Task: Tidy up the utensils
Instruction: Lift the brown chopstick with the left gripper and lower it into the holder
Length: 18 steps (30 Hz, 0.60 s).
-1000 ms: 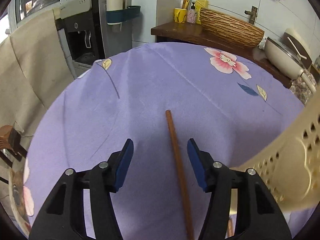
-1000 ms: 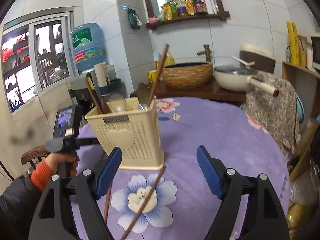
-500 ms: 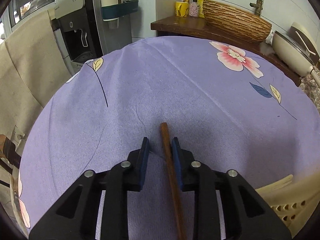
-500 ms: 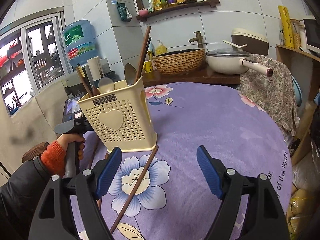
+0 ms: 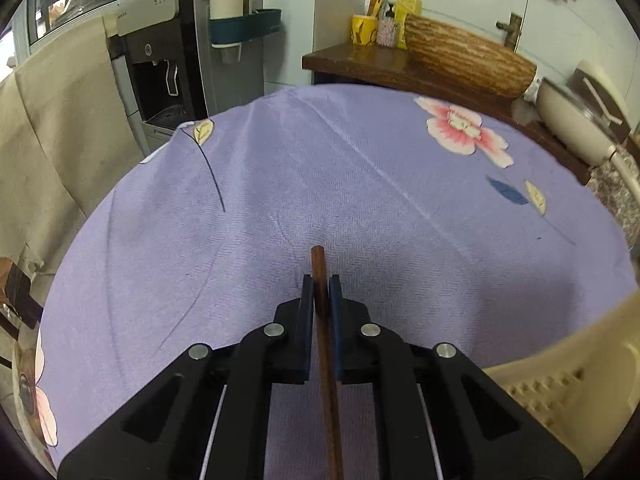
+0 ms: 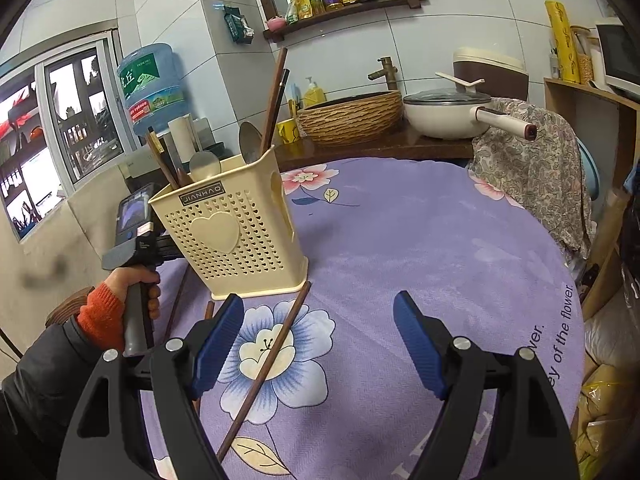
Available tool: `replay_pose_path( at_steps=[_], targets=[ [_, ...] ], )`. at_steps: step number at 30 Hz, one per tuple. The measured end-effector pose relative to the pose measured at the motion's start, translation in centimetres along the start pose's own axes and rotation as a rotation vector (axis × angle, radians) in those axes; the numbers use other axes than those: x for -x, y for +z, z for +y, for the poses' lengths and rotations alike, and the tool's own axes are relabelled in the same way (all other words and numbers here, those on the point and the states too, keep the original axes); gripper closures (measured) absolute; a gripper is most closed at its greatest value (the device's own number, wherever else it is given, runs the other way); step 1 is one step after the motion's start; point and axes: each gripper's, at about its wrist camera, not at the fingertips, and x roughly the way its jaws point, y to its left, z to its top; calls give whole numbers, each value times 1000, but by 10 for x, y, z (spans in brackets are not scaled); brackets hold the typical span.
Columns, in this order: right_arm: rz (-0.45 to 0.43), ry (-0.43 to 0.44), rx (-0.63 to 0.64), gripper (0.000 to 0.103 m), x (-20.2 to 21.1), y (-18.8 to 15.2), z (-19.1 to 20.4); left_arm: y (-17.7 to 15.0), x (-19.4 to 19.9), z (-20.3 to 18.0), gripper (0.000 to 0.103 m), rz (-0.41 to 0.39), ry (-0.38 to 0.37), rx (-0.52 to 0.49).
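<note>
In the left wrist view my left gripper has its jaws closing, and the pads press on both sides of a dark brown wooden chopstick lying on the purple flowered tablecloth. Its tip pokes just past the fingertips. A cream perforated utensil holder stands on the table with spoons and chopsticks in it; a corner of this holder shows at the left view's lower right. My right gripper hangs open over the table in front of the holder, with another chopstick lying slantwise under its left finger, untouched.
A person's hand in an orange cuff grips the left tool's handle, left of the holder. Behind the table stand a woven basin, a white pan and a water dispenser. A patterned cloth hangs at the right.
The left jaws have come together from wide open onto the chopstick. The right gripper sank a little and the holder now looks closer to it; its jaws stayed wide.
</note>
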Motion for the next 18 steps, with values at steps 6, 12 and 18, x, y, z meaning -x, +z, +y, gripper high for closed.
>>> replay_pose_path(
  at_steps=[6,12,18],
  targets=[
    [-1,17,-2,27,1,-1,2,-4,77,13,96,-120,-116,7],
    [-7,36,8,27,2,1,11,-12,171,25,96,-272,-209,-17],
    [-1,53,6,27,3,-1,16,-18,244,29,96,-401,-233,-73]
  ],
)
